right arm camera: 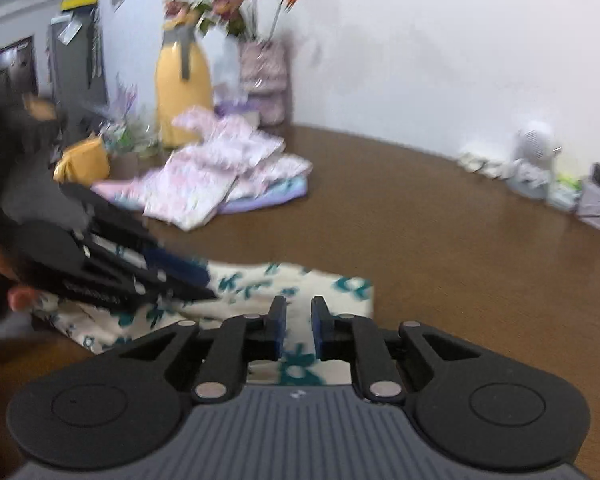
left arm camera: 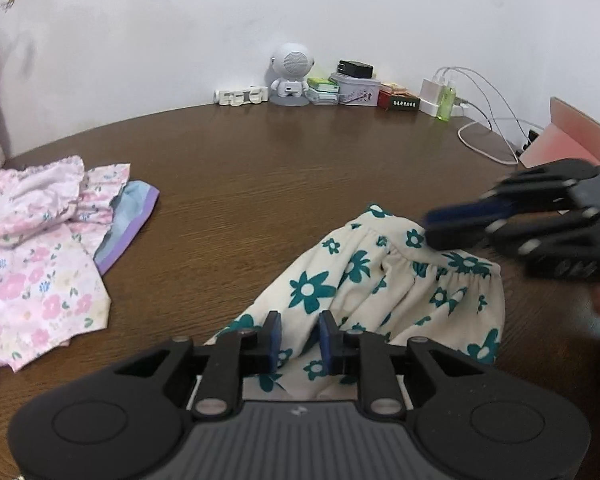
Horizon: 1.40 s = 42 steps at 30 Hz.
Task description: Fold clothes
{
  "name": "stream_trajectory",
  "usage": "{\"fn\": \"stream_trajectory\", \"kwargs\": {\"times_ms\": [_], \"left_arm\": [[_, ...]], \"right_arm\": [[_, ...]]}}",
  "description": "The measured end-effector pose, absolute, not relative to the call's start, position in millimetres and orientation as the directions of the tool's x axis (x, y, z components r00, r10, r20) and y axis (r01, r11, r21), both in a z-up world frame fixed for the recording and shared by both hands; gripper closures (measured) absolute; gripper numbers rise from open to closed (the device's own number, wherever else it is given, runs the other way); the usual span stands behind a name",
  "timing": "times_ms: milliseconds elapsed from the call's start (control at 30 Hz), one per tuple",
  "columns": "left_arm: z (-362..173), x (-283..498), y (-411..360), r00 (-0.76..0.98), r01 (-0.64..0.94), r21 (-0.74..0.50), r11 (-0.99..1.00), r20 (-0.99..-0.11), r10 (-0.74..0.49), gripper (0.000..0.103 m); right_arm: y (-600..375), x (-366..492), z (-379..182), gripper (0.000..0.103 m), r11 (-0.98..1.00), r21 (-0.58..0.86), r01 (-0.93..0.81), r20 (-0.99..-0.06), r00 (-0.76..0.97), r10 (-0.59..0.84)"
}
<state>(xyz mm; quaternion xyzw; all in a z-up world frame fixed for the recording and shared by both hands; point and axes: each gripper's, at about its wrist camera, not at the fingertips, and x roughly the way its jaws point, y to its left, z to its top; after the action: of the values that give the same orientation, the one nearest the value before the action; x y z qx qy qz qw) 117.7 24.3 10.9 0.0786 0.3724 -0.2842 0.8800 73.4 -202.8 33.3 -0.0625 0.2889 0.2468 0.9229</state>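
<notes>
Garment: cream skirt with teal flowers (left arm camera: 384, 288) lies near the front of the brown table (left arm camera: 260, 168), its near edge hidden behind both grippers.
Left gripper (left arm camera: 299, 338): fingers apart, above the cloth.
Right gripper (right arm camera: 299, 328): fingers apart; view's blurry.
Far left: pink floral pile (left arm camera: 36, 248), cut off.

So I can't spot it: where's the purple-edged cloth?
Left wrist view, far left: the purple-edged cloth lies under the pink floral clothes on the table.

Soft printed cloth garment (left arm camera: 384, 292) on smooth, faintly glossy wood-grain table (left arm camera: 260, 168); matt black plastic tongs (left arm camera: 299, 338).
</notes>
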Motion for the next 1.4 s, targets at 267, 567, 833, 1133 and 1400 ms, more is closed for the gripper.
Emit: {"fn": "stream_trajectory", "kwargs": {"times_ms": [267,567,833,1133,1400], "left_arm": [[19,109,29,0.597,0.546,-0.074,0.834,-0.664,-0.450,0.084],[38,49,-10,0.563,0.710,0.075,0.700,-0.658,-0.500,0.052],[7,59,-24,0.571,0.703,0.201,0.682,-0.731,-0.373,0.053],[3,68,-13,0.535,0.709,0.129,0.693,-0.739,-0.409,0.055],[2,68,-8,0.522,0.718,0.110,0.688,-0.739,-0.426,0.055]], "right_arm": [[-208,69,12,0.091,0.880,0.057,-0.471,-0.621,0.674,0.401],[-198,70,6,0.091,0.882,0.032,-0.470,-0.639,0.669,0.379],[-233,84,29,0.055,0.867,0.194,-0.459,-0.612,0.634,0.473],[-273,141,-5,0.055,0.751,0.526,-0.399,-0.616,0.431,0.660],[-286,163,-37,0.071,0.595,0.733,-0.331,-0.500,0.332,0.800]]}}
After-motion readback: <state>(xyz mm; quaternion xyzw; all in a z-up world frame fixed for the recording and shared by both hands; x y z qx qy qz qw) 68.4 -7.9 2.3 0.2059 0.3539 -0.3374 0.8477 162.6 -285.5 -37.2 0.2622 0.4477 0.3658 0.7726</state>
